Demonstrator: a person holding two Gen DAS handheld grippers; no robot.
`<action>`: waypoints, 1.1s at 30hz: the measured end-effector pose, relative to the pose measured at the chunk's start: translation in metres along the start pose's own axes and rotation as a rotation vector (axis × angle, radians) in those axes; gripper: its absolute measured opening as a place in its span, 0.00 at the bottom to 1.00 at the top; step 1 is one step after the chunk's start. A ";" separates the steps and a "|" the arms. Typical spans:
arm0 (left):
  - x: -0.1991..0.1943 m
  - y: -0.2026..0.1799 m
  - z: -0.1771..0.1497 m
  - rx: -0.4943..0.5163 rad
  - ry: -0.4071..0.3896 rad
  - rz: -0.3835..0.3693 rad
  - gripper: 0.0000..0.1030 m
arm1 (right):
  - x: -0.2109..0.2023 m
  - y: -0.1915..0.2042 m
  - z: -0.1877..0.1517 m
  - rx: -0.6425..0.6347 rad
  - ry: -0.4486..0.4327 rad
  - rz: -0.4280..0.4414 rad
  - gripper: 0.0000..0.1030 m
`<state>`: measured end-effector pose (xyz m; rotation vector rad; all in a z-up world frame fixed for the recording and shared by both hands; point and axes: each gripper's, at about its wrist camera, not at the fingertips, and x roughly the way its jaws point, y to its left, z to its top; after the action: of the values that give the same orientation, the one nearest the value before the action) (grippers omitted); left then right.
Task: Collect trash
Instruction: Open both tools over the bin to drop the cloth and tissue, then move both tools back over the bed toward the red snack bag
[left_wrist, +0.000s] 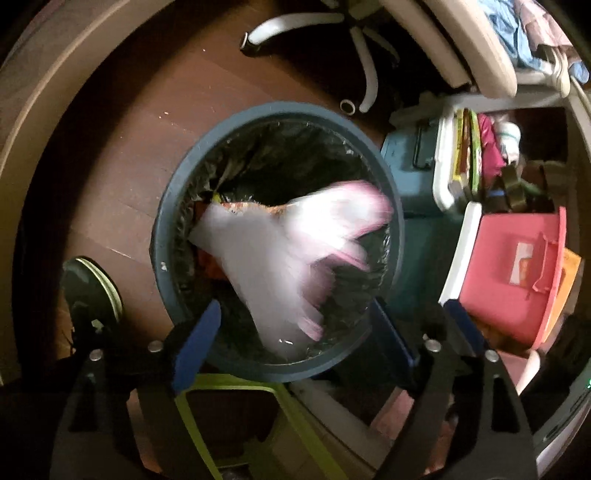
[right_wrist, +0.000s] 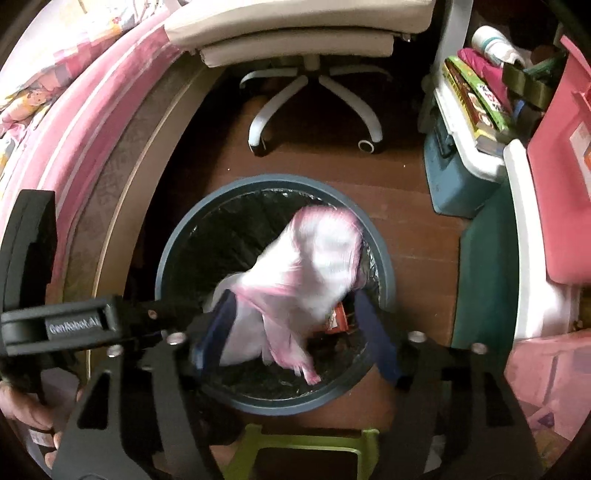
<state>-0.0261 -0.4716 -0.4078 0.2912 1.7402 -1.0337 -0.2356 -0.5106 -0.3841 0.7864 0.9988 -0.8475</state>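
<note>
A round grey-blue trash bin (left_wrist: 162, 236) (right_wrist: 166, 269) with a black liner stands on the wooden floor right under both grippers. A white-and-pink plastic bag (left_wrist: 280, 251) (right_wrist: 314, 273), smeared by motion, hangs loose in the bin's mouth over orange and red wrappers (left_wrist: 243, 208) (right_wrist: 338, 317). My left gripper (left_wrist: 295, 336) is open above the bin's near rim, its blue pads wide apart and pressing on nothing. My right gripper (right_wrist: 295, 343) is open too; the bag's lower part shows between its fingers but is not pinched. The left gripper's body (right_wrist: 74, 321) crosses the right wrist view at the left.
A lime-green stool (left_wrist: 236, 391) (right_wrist: 303, 454) sits just near of the bin. A white office chair base (right_wrist: 314, 96) stands behind it. A teal box (right_wrist: 458, 184), shelves and a pink container (left_wrist: 517, 273) crowd the right. A pink-covered bed (right_wrist: 74, 92) runs along the left. A hand (right_wrist: 22, 406) holds the left gripper.
</note>
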 end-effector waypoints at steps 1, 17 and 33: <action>-0.004 0.000 0.000 0.002 -0.011 0.003 0.81 | -0.003 0.001 0.000 -0.003 -0.010 -0.003 0.72; -0.115 0.022 -0.026 -0.119 -0.324 -0.067 0.84 | -0.084 0.059 0.021 -0.082 -0.191 0.136 0.81; -0.292 0.084 -0.096 -0.241 -0.801 -0.165 0.84 | -0.203 0.202 0.016 -0.434 -0.395 0.343 0.85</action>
<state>0.0886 -0.2692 -0.1905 -0.3869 1.1401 -0.8717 -0.1126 -0.3856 -0.1564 0.3790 0.6359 -0.4389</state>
